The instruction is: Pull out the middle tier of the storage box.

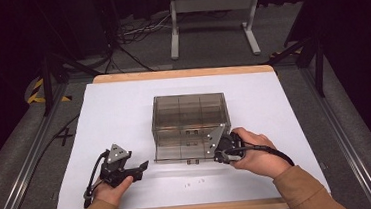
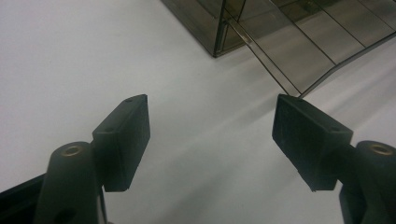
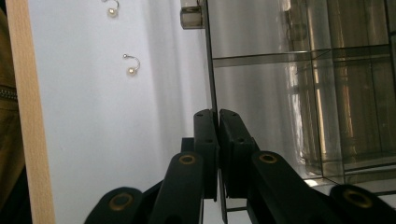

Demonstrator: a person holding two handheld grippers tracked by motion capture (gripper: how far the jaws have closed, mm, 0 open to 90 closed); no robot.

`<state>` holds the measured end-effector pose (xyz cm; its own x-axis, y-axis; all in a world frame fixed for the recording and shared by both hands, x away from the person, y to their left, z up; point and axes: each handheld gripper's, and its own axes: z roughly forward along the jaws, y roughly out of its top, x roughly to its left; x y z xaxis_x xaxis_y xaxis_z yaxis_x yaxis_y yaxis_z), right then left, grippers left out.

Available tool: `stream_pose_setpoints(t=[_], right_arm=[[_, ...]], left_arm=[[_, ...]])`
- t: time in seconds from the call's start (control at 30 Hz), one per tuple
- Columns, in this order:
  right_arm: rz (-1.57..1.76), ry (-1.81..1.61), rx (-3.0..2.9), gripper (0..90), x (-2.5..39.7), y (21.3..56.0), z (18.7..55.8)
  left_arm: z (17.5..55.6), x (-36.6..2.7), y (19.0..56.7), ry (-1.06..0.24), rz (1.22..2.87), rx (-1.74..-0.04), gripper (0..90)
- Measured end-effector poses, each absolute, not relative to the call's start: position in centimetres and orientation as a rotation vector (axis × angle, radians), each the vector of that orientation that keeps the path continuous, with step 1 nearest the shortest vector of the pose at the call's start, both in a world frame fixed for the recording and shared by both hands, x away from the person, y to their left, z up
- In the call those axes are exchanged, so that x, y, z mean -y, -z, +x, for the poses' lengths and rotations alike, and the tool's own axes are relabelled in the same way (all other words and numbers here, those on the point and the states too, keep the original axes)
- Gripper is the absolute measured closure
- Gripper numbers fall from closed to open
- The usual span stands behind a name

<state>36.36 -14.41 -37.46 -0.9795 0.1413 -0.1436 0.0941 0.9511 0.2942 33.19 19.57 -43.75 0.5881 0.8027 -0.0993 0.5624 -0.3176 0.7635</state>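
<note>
A smoky clear drawer box (image 1: 189, 115) stands mid-table, and its bottom drawer (image 1: 180, 153) is pulled out toward me. My right gripper (image 1: 217, 157) is at the drawer's front right corner. In the right gripper view the right gripper (image 3: 218, 114) is shut on the thin front wall of the drawer (image 3: 211, 70), near its small handle (image 3: 191, 16). Two pearl earrings (image 3: 132, 65) lie on the white sheet in front of the drawer (image 1: 194, 182). My left gripper (image 1: 141, 168) rests open on the sheet, left of the drawer. Nothing sits between the jaws of the left gripper (image 2: 210, 105), which point at the drawer's corner (image 2: 289, 88).
A white sheet (image 1: 119, 114) covers the table, and its wooden edge (image 3: 28, 116) runs along my side. Dark floor, cables and a white table frame (image 1: 211, 12) lie beyond the far edge.
</note>
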Motion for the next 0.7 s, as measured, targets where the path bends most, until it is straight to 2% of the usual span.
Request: stream_pose_setpoints(t=[0.23,0.43,0.7], right_arm=[[0.206,-0.448,-2.926,83.8,14.5,37.6,36.2],[0.300,-0.542,-2.902,72.0,14.5,37.1,36.0],[0.367,-0.669,-2.881,69.4,14.4,36.0,35.4]], left_arm=[[33.2,-19.5,43.8,-0.382,2.021,-1.084,28.3],[33.2,-19.5,43.8,-0.382,2.021,-1.084,28.3],[33.2,-19.6,43.8,-0.381,2.022,-1.084,28.2]])
